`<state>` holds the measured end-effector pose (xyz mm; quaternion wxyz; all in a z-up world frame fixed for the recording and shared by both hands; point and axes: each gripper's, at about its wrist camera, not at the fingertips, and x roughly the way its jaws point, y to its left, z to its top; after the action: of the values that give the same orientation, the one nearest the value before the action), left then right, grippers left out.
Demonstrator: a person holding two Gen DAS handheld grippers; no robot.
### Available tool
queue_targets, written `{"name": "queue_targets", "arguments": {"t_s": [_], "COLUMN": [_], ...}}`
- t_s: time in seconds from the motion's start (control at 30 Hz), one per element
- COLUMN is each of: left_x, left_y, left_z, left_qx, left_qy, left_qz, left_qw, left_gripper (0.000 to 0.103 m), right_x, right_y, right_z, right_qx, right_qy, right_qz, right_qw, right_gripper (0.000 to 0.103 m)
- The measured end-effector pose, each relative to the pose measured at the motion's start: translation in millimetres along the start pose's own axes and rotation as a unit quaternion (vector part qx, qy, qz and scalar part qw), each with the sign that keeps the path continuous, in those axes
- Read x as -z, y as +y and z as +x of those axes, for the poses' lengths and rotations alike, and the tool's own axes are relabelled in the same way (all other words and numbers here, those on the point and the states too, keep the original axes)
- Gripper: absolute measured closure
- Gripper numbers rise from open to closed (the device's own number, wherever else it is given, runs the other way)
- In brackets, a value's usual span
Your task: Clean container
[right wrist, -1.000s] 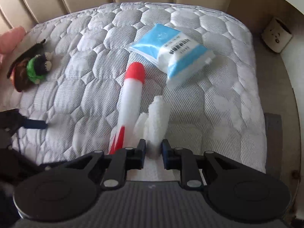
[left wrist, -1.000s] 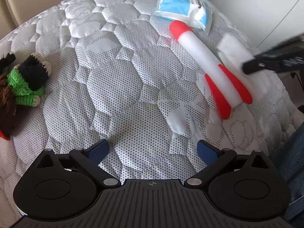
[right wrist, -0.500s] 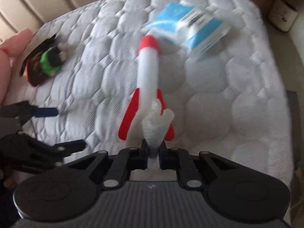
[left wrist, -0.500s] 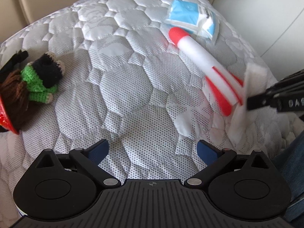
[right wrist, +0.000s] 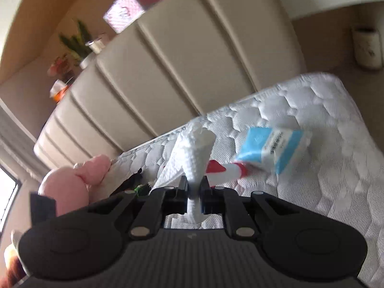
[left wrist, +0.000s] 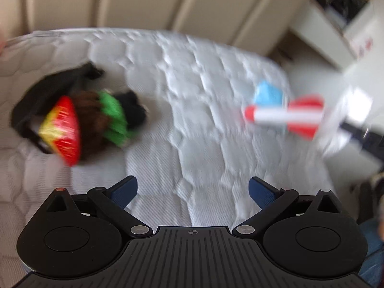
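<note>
2 hand-held grippers: right hand-held gripper (right wrist: 194, 189) pinches white crumpled paper towel (right wrist: 195, 153); left hand-held gripper (left wrist: 193, 190) spread, empty. Wiping-material step; red-and-white rocket-shaped container (left wrist: 284, 117) lies on bed (left wrist: 204, 148). Next: grasp container.

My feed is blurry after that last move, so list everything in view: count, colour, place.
Mattress: one, white quilted, fills the lower scene.
Headboard: one, beige padded, behind the mattress.
Toy rocket: one, white with red nose and fins, right side of the mattress.
Tissue pack: one, blue and white, beside the rocket's nose.
Toy pile: one heap, black, brown, green and red-yellow, left side; items too blurred to separate.
Tissue: one, white, in the right gripper.
Hand: one, at the left edge of the right wrist view.
Left gripper: open, empty.
Right gripper: shut on the tissue.
</note>
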<state>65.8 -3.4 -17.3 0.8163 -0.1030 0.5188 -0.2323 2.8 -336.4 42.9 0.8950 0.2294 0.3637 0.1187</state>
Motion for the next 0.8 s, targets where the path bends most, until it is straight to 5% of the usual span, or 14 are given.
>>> {"name": "queue_targets", "arguments": {"t_s": [0.17, 0.33, 0.5, 0.67, 0.73, 0.8], "left_x": [-11, -20, -22, -23, -21, -18], "left_y": [23, 37, 38, 28, 33, 43], "left_z": [-37, -31, 0, -22, -30, -27], "left_qx": [0.031, -0.011, -0.025, -0.045, -0.052, -0.055], "left_qy": [-0.068, -0.104, -0.057, -0.120, -0.136, -0.118], "left_qz": [-0.054, -0.102, -0.121, -0.066, -0.068, -0.095], "left_qw": [0.9957, 0.9893, 0.9907, 0.9895, 0.9870, 0.9870], "left_gripper": [0.002, 0.002, 0.002, 0.002, 0.000, 0.000], "right_x": [0, -5, -6, -14, -14, -12], "right_y": [-16, -25, -26, -30, -33, -36], "right_z": [13, 2, 16, -4, -12, -6], "right_qx": [-0.031, -0.068, 0.034, 0.135, 0.128, 0.115], "right_qy": [0.039, 0.020, 0.025, -0.051, -0.069, -0.044], "right_qz": [0.028, 0.060, 0.029, 0.014, 0.027, 0.038], "right_qw": [0.998, 0.996, 0.999, 0.989, 0.989, 0.992], "right_gripper": [0.092, 0.092, 0.089, 0.089, 0.088, 0.082]}}
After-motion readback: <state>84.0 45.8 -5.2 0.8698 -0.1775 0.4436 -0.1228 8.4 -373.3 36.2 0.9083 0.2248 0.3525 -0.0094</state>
